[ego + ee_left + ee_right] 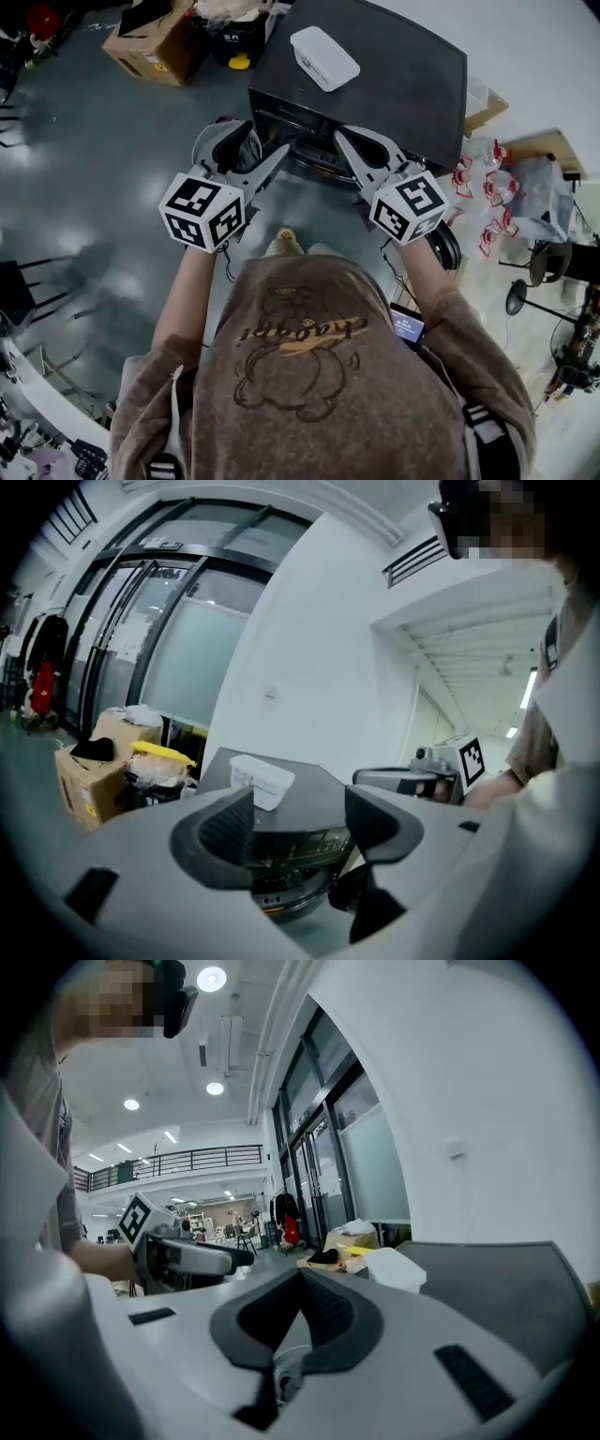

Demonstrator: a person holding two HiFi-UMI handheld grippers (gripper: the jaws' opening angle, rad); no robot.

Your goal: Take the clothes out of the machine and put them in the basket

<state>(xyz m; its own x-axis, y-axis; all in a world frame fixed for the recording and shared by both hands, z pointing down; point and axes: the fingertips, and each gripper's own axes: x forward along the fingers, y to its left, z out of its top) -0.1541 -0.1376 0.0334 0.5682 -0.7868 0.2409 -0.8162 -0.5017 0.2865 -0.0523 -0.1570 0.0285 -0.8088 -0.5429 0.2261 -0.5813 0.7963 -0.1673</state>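
The head view sees the black box-shaped machine (394, 75) mostly from above. Its front is foreshortened and partly covered by the grey left gripper (251, 150) and the right gripper (349, 141), so its inside cannot be seen. The brown cardboard box (155, 42) at far left is cut by the top edge. The small red-and-white items (487, 202) on the right are too small to name. In the left gripper view, that gripper's own body hides the machine's lower front, and a black shape (361, 892) beside the round door cannot be identified.
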